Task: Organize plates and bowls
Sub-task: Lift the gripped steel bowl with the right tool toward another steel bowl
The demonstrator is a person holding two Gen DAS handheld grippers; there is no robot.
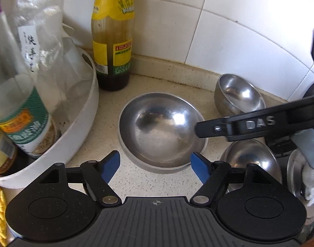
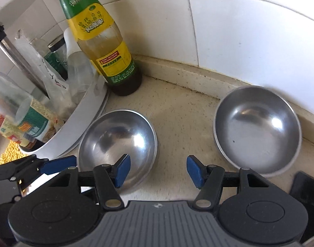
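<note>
- Left gripper (image 1: 155,165), black with blue finger pads: jaws stand wide apart over the speckled beige countertop (image 1: 136,181) and grip nothing; the near rim of a shiny stainless-steel bowl (image 1: 161,131) lies between and just beyond the pads, without visible contact.
- Right gripper (image 2: 157,169), same build: jaws moderately apart above bare countertop (image 2: 177,123), holding nothing. In the left wrist view its black finger (image 1: 239,125) reaches in from the right over the edge of the central bowl.
- Steel bowls, right wrist view: one bowl (image 2: 117,144) sits upright to the left of the gripper, partly behind its left finger and just beside the round white plastic tub (image 2: 78,127); a second bowl (image 2: 257,129) sits upright to the right, near the raised counter edge below the white wall tiles (image 2: 239,41). The two are well apart.
- Left wrist view, further bowls: one (image 1: 239,96) near the wall at right, another (image 1: 251,160) behind the right finger linkage.
- Tall sauce bottle with yellow-green label (image 1: 112,41) stands upright in the corner, beside the tub.
- White tub (image 1: 80,127) holds a green-labelled jar (image 1: 25,123) and clear plastic bags (image 1: 39,30).
- A white-gloved hand (image 1: 309,164) shows at the right edge.
</note>
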